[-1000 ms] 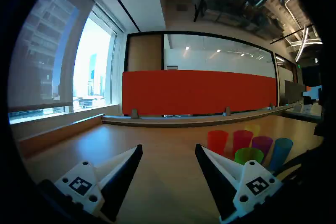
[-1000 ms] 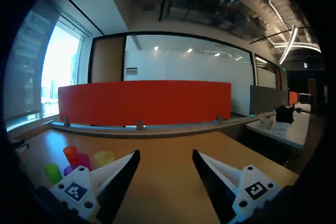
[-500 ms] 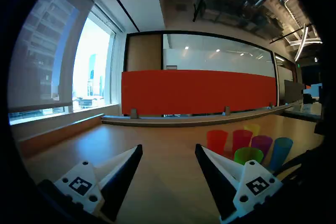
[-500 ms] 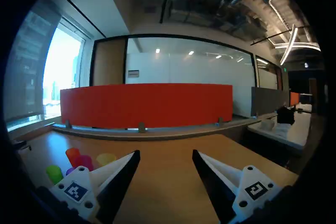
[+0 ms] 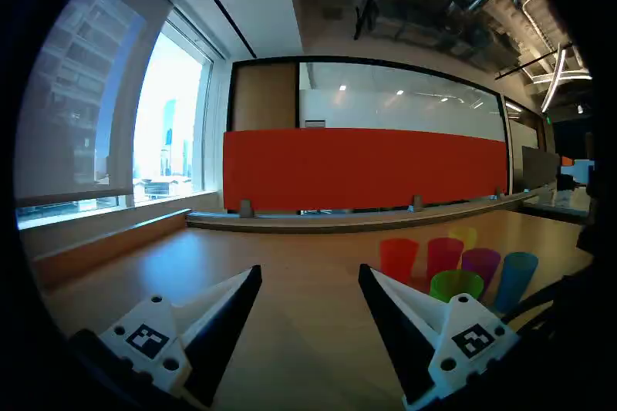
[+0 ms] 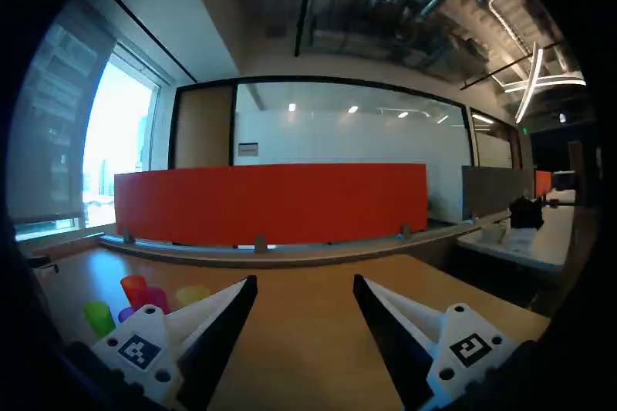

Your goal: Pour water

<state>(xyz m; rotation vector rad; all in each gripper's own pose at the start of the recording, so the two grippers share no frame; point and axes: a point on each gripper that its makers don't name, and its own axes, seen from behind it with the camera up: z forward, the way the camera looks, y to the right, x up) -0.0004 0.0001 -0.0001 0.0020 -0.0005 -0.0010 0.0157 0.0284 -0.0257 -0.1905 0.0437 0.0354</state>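
Observation:
Several translucent plastic cups stand in a cluster on the wooden table. In the left gripper view they sit to the right: an orange-red cup, a pink cup, a yellow cup, a purple cup, a green cup and a blue cup. My left gripper is open, empty, left of the cups. In the right gripper view the cups lie at the lower left: the orange-red cup, pink cup, yellow cup, green cup. My right gripper is open and empty.
An orange divider panel runs along the table's far edge. Windows line the left side. A second desk with dark and white items stands to the right beyond the table's edge.
The right gripper view has tilted slightly upward, so the cups sit a little lower in it. The left gripper view is unchanged.

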